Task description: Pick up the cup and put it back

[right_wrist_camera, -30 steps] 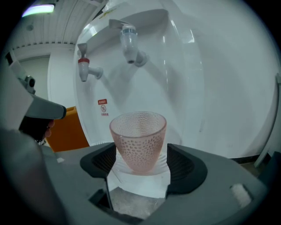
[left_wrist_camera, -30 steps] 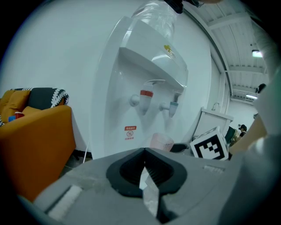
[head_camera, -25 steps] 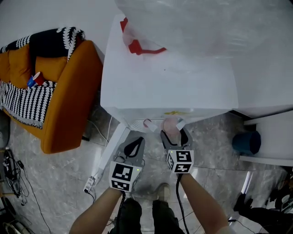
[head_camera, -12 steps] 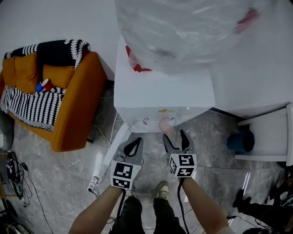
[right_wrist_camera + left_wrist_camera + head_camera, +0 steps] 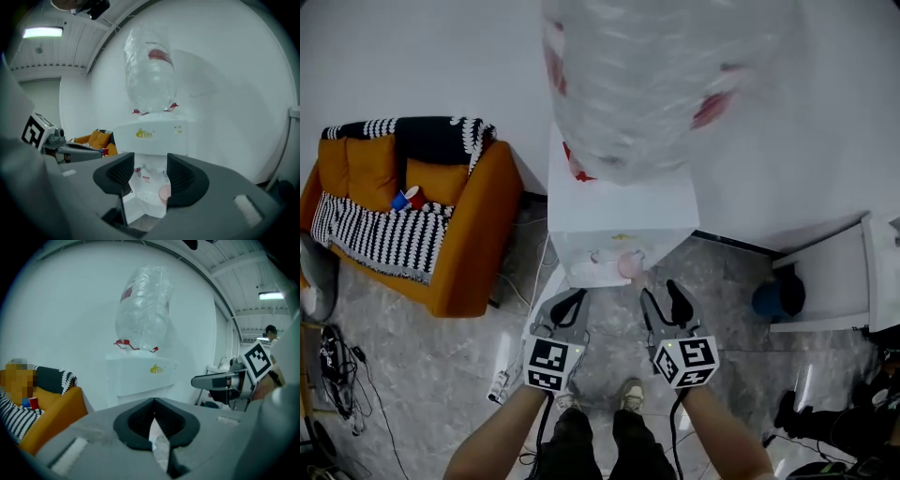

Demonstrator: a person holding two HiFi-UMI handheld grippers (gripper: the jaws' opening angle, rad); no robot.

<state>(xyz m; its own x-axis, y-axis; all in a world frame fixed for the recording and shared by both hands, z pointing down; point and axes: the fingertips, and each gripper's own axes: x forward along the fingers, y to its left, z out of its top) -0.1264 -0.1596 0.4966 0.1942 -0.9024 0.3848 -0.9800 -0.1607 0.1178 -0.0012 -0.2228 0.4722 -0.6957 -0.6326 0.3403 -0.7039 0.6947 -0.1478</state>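
Where the grey marbled floor [image 5: 441, 375] meets the white wall, a tall white water dispenser [image 5: 619, 202] stands at twelve o'clock from the person in the head view, with a large clear plastic water bottle [image 5: 656, 84] upside down on top of it. An orange upholstered sofa [image 5: 459, 244] sits at ten o'clock, just beside the dispenser, with a black-and-white striped blanket [image 5: 375, 239] draped over its seat and back and a small red cup [image 5: 414, 197] lying on the cushions. A dark blue round bin [image 5: 778, 295] stands at three o'clock, near a white shelf unit. Both hand-held tools are raised side by side in front of the dispenser, each carrying a cube with square black-and-white markers. The left gripper [image 5: 574, 296] at seven o'clock of the dispenser's alcove is clenched, its dark jaws meeting at the tips with nothing caught between them, as the left gripper view [image 5: 153, 401] confirms. The right gripper [image 5: 661, 291] at five o'clock of the alcove has its jaws apart; they have just been closing, yet they grasp nothing, so it is released. The small pale pink cup [image 5: 628, 266] stands upright on the dispenser's white drip tray [image 5: 595, 272], under the taps, at eleven o'clock from the right gripper and apart from it. Seen from the right gripper view [image 5: 150, 161], the cup [image 5: 164, 192] shows through the gap, well beyond the pads, towards the tray's [image 5: 145, 197] right side.
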